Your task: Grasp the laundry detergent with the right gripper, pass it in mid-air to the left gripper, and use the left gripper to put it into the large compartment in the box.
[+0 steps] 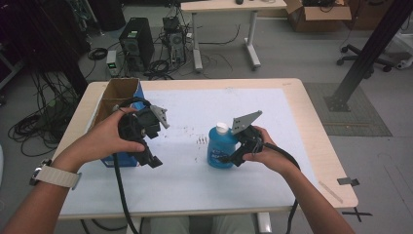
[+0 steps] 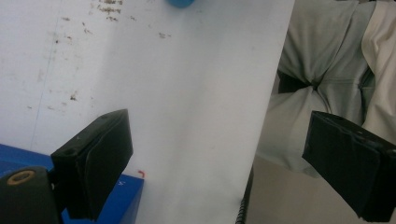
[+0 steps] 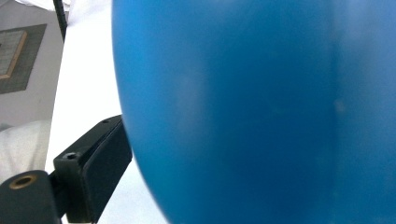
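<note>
Bottle [image 1: 221, 147] (smooth blue plastic, rounded) betw. right tool [image 1: 232, 157] pads; left tool [image 1: 152, 161] open.

A blue bottle [image 3: 252, 107] looms right up close, blurred. One black jaw stands against its left side, low down. Behind lies the white desk [image 3: 84, 79].

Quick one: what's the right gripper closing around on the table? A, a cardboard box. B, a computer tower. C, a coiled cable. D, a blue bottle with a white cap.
D: the right gripper has its jaws either side of the blue bottle, which stands upright under a white cap.
</note>
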`<action>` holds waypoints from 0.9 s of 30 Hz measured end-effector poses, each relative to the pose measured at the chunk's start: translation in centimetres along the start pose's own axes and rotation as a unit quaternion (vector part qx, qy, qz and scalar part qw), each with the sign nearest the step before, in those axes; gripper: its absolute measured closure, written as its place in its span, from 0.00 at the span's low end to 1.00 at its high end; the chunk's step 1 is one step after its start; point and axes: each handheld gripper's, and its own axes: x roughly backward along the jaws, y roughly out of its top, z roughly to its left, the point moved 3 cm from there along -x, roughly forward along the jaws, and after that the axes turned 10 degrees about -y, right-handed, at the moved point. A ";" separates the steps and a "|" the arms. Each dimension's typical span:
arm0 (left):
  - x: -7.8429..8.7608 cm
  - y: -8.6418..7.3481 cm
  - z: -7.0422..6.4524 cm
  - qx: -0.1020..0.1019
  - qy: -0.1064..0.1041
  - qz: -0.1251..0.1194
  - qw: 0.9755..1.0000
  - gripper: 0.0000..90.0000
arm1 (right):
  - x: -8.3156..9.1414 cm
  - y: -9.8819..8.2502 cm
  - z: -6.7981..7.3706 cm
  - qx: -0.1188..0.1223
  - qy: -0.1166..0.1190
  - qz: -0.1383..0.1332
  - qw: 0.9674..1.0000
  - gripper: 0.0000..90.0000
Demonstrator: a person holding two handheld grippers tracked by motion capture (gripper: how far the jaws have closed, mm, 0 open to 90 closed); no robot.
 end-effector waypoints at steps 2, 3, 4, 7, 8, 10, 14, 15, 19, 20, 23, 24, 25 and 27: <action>0.0 0.0 0.0 0.000 -0.001 0.000 1.000 0.09 | 0.0 0.0 0.0 0.000 0.000 -0.001 1.000 0.13; 0.0 0.1 0.1 -0.002 0.000 0.001 1.000 0.09 | 0.0 0.0 0.0 0.001 0.000 -0.002 1.000 0.14; 0.0 0.1 0.1 -0.002 0.000 0.001 1.000 0.09 | 0.0 0.0 0.0 0.000 0.001 -0.004 1.000 0.15; 0.0 0.1 0.1 -0.002 0.000 0.001 1.000 0.09 | 0.1 0.0 -0.1 0.001 0.001 -0.007 1.000 0.18; 0.0 0.1 0.1 -0.002 0.000 0.000 1.000 0.09 | 0.1 0.0 -0.1 0.001 0.001 -0.008 1.000 0.19; 0.0 0.0 0.1 -0.001 0.000 0.000 1.000 0.09 | 0.1 0.0 -0.1 0.001 0.002 -0.008 1.000 0.21; 0.0 0.0 0.1 -0.002 0.000 -0.001 1.000 0.09 | 0.0 0.0 0.0 0.002 0.004 -0.011 1.000 0.24; 0.0 0.0 0.1 -0.002 0.000 -0.001 1.000 0.10 | 0.0 0.0 0.0 0.002 0.004 -0.011 1.000 0.24; -0.1 0.0 0.1 -0.001 0.000 -0.001 1.000 0.10 | 0.0 0.0 0.0 0.002 0.006 -0.011 1.000 0.27; -0.1 0.0 0.1 -0.001 0.000 -0.001 1.000 0.10 | 0.0 0.0 0.0 0.003 0.006 -0.011 1.000 0.29; -0.1 0.0 0.0 0.000 -0.001 -0.001 1.000 0.09 | 0.1 0.1 0.0 0.004 0.006 -0.014 1.000 0.31; -0.1 0.0 0.0 0.001 -0.001 0.000 1.000 0.09 | 0.1 0.1 0.0 0.005 0.006 -0.015 1.000 0.31; -0.1 0.0 0.0 -0.002 0.000 0.000 1.000 0.09 | 0.1 0.1 0.0 0.005 0.007 -0.016 1.000 0.32; -0.1 0.0 0.0 -0.001 0.000 0.000 1.000 0.10 | 0.1 0.1 0.0 0.006 0.007 -0.017 1.000 0.33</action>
